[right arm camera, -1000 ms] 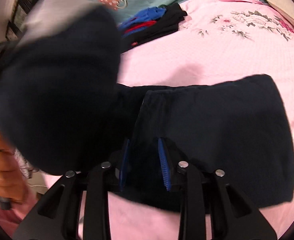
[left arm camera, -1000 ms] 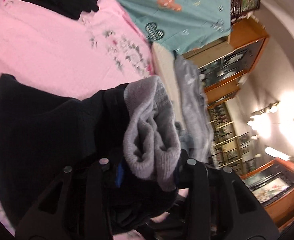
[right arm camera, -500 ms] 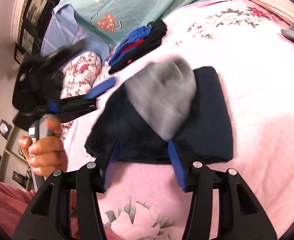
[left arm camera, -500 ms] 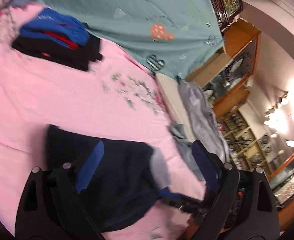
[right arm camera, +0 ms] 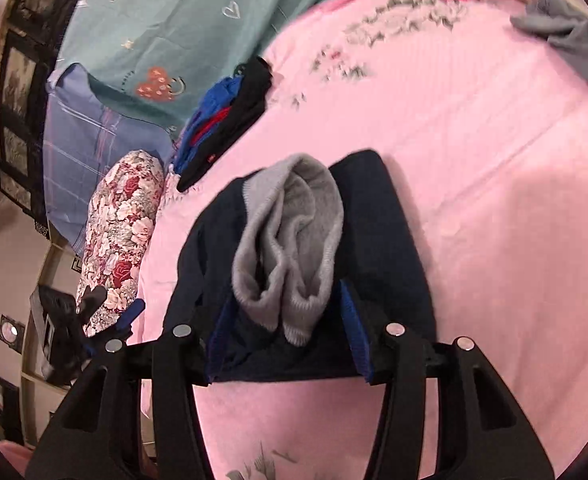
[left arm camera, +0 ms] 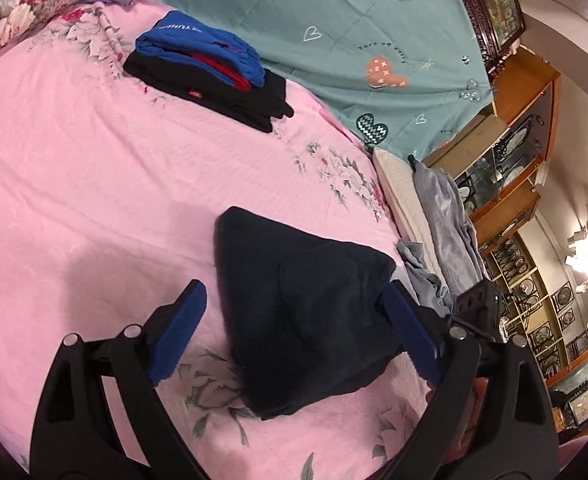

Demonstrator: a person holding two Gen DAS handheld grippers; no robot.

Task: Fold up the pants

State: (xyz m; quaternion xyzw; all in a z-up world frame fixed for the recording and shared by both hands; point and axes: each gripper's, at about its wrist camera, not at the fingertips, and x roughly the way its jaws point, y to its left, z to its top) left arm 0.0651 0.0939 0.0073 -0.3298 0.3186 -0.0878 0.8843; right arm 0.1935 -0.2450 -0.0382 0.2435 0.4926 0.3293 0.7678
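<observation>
Dark navy pants (left arm camera: 306,312) lie folded in a compact bundle on the pink bedspread (left arm camera: 93,168). In the right wrist view the pants (right arm camera: 378,240) show grey cuffs (right arm camera: 294,240) lying on top. My left gripper (left arm camera: 294,336) is open, its blue pads wide on either side of the bundle and above it. My right gripper (right arm camera: 285,344) is open, its blue pads on either side of the cuffs at the bundle's near edge. The right gripper's body (left arm camera: 478,308) shows in the left wrist view, past the bundle.
A stack of folded blue, red and black clothes (left arm camera: 209,72) lies at the back of the bed by the teal quilt (left arm camera: 334,32). Grey clothing (left arm camera: 446,216) hangs at the bed's right edge. A floral pillow (right arm camera: 117,232) lies at the left.
My left gripper has let go of the cuffs, opened wide and pulled back. The cuff end now lies folded on the bundle. My right gripper has opened wider.
</observation>
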